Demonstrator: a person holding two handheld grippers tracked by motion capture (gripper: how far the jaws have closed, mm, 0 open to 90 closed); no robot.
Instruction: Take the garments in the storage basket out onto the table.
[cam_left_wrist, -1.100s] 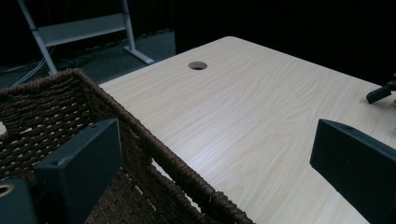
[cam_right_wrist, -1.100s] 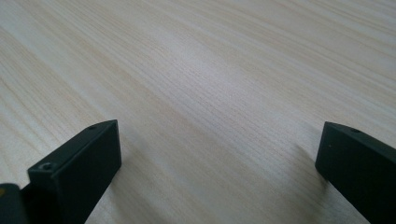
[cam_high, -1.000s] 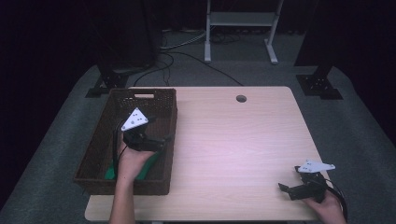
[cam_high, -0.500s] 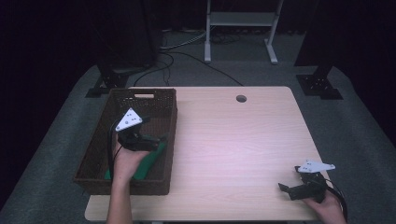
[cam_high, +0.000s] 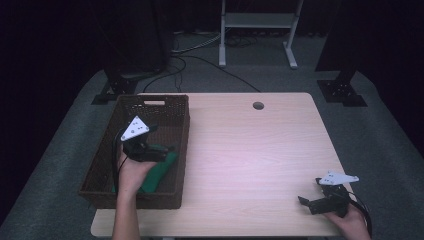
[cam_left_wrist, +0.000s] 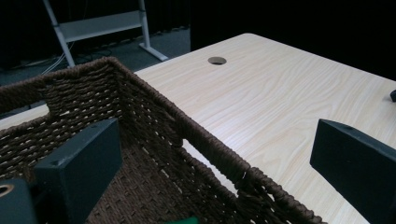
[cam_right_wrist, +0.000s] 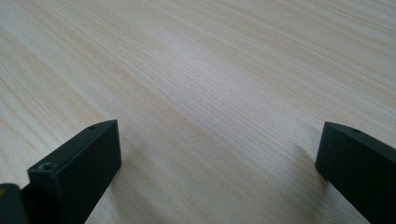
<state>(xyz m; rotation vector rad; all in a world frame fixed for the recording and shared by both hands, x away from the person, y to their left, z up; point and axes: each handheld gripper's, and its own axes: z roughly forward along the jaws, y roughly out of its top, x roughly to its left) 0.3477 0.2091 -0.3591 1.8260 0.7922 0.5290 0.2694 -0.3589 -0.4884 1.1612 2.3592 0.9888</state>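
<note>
A brown woven basket (cam_high: 170, 107) stands on the left part of the wooden table (cam_high: 250, 150). A green object (cam_high: 159, 172) lies inside it, partly under a hand. My left gripper (cam_high: 162, 150) hovers over the basket's right side, open, with the green object just below it. In the left gripper view the jaws of this gripper (cam_left_wrist: 215, 140) stand wide apart on either side of the basket rim (cam_left_wrist: 210, 144), and a green sliver (cam_left_wrist: 187, 220) shows at the bottom edge. My right gripper (cam_high: 306, 202) rests low near the table's front right corner, open over bare wood (cam_right_wrist: 219, 144).
A round cable hole (cam_high: 258, 105) sits near the table's far edge, also seen as the hole (cam_left_wrist: 217, 60) from the left gripper. A white frame (cam_high: 260, 20) and dark stands surround the table on the grey carpet.
The left hand and gripper have shifted slightly left over the basket, and more of the green object shows beside the hand. The right gripper has not moved.
</note>
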